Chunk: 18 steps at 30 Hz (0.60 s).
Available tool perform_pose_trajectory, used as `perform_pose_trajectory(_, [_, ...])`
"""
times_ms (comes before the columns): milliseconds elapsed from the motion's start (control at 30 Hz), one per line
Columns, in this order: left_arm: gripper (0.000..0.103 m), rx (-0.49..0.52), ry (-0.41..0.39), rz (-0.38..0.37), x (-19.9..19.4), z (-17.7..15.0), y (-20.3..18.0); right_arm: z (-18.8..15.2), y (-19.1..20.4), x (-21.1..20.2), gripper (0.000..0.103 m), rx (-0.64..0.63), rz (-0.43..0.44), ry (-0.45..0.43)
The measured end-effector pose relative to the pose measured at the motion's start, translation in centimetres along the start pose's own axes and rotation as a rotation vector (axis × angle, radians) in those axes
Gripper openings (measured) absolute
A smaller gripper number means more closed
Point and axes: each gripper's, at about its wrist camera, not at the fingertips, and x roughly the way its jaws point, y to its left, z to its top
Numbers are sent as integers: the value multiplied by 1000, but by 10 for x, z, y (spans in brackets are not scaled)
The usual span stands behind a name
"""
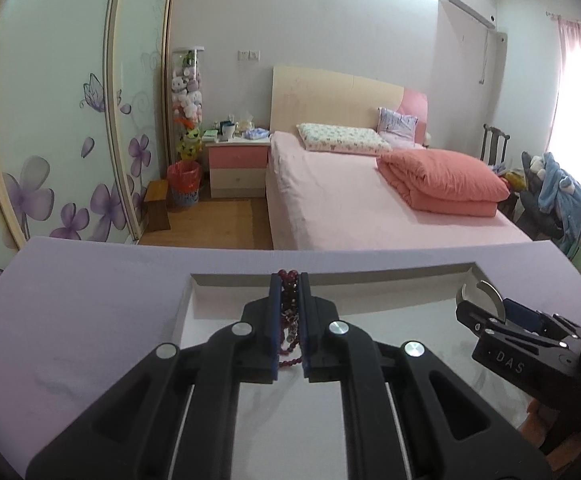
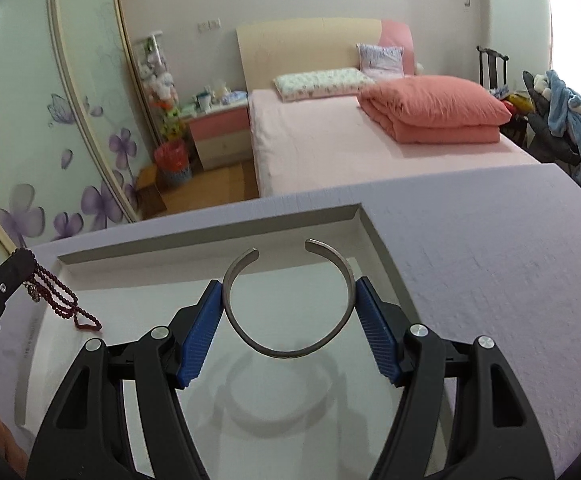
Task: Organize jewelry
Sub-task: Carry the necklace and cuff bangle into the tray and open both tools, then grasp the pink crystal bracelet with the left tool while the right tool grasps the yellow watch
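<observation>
We see the left hand-held gripper (image 1: 290, 312) clamped on a dark red bead strand (image 1: 289, 300) above the table's (image 1: 90, 300) recess; at right, apparently, a silver bangle (image 1: 486, 298).

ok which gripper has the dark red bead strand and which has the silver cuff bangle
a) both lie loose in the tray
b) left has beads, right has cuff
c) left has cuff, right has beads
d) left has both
b: the left gripper is shut on the dark red bead strand, while the right gripper's blue pads press on the silver cuff bangle above the recessed tray.
</observation>
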Motion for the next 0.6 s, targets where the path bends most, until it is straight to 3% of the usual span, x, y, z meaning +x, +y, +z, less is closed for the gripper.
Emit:
perform_pose_trajectory(200, [11,-13,32,4,12,-7,2,4,8,1,70,-14,1,31])
perform_pose_trajectory(267, [20,-12,34,5,12,-9,4,3,11,-4,81,-25,10,9])
perform_pose_trajectory(333, [27,-16,30,19,10,-10,6,3,13,-8,81,-34,13,-9])
perform_pose_trajectory(500, [28,-38,22,29,0,-7,14,7,10,-24,81,-40,28,-54])
perform_pose_trajectory(600, [35,-48,0,47,-10,-5,18,9,9,-32,81,-45,27,-77])
